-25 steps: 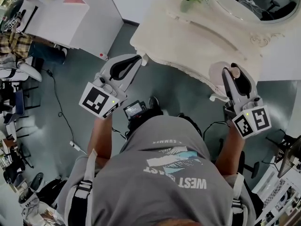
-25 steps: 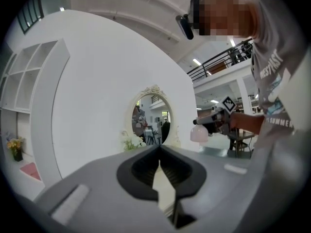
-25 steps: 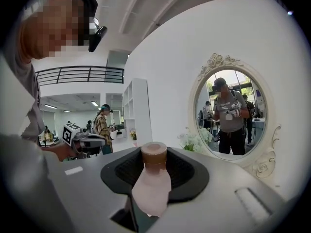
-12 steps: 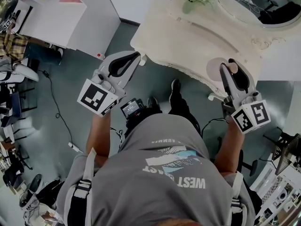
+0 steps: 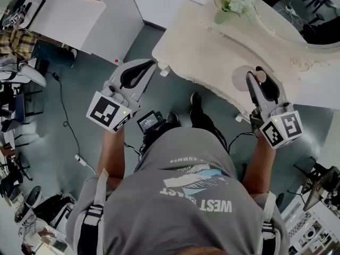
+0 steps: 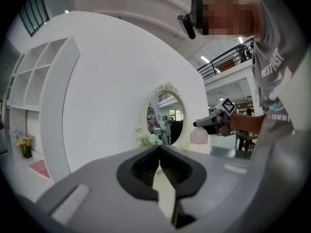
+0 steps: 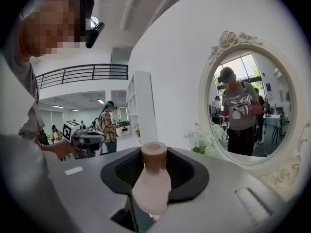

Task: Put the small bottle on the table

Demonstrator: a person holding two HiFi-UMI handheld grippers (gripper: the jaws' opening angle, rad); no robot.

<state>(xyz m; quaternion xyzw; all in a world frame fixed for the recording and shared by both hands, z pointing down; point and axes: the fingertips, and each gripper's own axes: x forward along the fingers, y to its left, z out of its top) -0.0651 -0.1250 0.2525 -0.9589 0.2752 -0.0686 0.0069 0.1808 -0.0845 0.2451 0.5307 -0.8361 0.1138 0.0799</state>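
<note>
A small pale pink bottle (image 7: 151, 188) with a brown cap (image 5: 262, 77) stands cap up between the jaws of my right gripper (image 5: 258, 74), which is shut on it. That gripper hangs over the front edge of the cream, carved dressing table (image 5: 212, 41). In the left gripper view the bottle (image 6: 199, 136) shows as a pink bulb at the right gripper's tip. My left gripper (image 5: 152, 64) is level, just off the table's left corner. Its jaws meet at the tips and hold nothing.
An oval mirror (image 7: 248, 108) and a vase of white flowers (image 5: 234, 1) stand at the table's back. A white cabinet (image 5: 106, 20) is at the upper left, with a seated person (image 5: 16, 44) beyond it. A cable (image 5: 66, 121) runs across the grey floor.
Both grippers have come closer to the dressing table as the person stepped forward. The right gripper with the bottle now reaches over the table's front edge. The grip on the bottle is unchanged.
</note>
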